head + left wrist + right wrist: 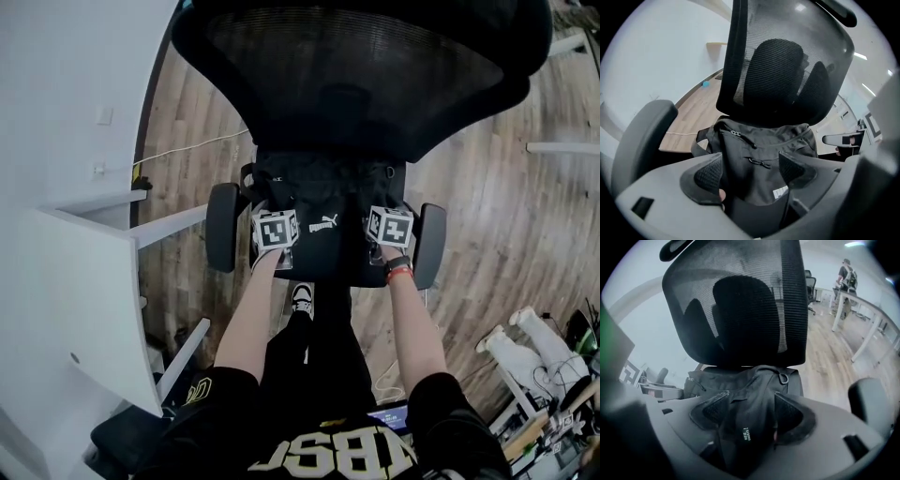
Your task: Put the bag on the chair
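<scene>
A black bag [323,202] with a white logo sits on the seat of a black mesh office chair [366,66], against the backrest. My left gripper [275,217] is at the bag's left front and my right gripper [389,214] at its right front. In the left gripper view the left gripper [752,171] stands open, with the bag's [759,145] zipped front between the spread pads. In the right gripper view the right gripper [750,412] is open too, and a fold of the bag [740,376] hangs loose between its pads.
The chair's armrests [222,227] [429,246] flank both grippers. A white desk [84,300] stands at the left and white table legs [562,147] on the wooden floor at the right. A person [846,275] stands far off by a long white table [867,310].
</scene>
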Motion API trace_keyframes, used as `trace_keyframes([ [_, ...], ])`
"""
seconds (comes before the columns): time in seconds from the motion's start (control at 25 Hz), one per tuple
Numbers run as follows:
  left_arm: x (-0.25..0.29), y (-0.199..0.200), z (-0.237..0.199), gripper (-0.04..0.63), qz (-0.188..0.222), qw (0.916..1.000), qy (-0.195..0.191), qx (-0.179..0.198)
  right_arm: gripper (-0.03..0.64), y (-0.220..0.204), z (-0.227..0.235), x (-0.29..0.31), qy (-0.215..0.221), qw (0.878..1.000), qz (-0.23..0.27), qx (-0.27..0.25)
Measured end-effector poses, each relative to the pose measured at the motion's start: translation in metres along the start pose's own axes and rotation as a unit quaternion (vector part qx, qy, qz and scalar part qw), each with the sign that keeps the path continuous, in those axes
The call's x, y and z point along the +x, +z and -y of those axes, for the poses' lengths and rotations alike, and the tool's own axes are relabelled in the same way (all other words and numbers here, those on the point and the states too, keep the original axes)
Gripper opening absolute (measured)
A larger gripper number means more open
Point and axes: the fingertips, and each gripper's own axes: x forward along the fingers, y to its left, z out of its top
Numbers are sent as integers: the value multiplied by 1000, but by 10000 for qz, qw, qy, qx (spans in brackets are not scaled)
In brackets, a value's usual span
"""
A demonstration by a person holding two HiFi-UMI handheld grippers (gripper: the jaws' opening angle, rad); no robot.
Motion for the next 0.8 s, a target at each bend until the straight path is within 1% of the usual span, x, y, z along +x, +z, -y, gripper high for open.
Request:
trace_keyframes([
  [0.12, -27, 11, 12, 393, 240, 9996, -136, 39, 299, 4, -12, -24, 74, 9996, 250, -78],
  [0.2, -52, 22, 21, 393, 479, 9986, -209, 126, 291, 5, -21, -41, 149, 9987, 442, -186],
  [0.28, -73, 40, 33, 391, 814, 9958, -316, 286, 290, 17, -29, -61, 172, 9968, 736, -266],
  [0.36, -96, 61, 45, 388, 1200, 9906, -401, 517, 288, 35, -37, -87, 143, 9935, 1087, -308],
  [0.48, -142, 93, 59, 369, 1822, 9791, -485, 767, 271, 63, -56, -134, 108, 9855, 1637, -441],
  [0.6, -195, 123, 68, 312, 2416, 9644, -406, 994, 248, 93, -77, -185, 33, 9721, 2237, -703],
  [0.68, -232, 136, 74, 275, 2753, 9547, -398, 1053, 230, 109, -89, -222, -25, 9618, 2597, -863],
  [0.8, -289, 149, 82, 254, 3242, 9384, -491, 1086, 207, 125, -109, -278, -80, 9459, 3066, -1059],
])
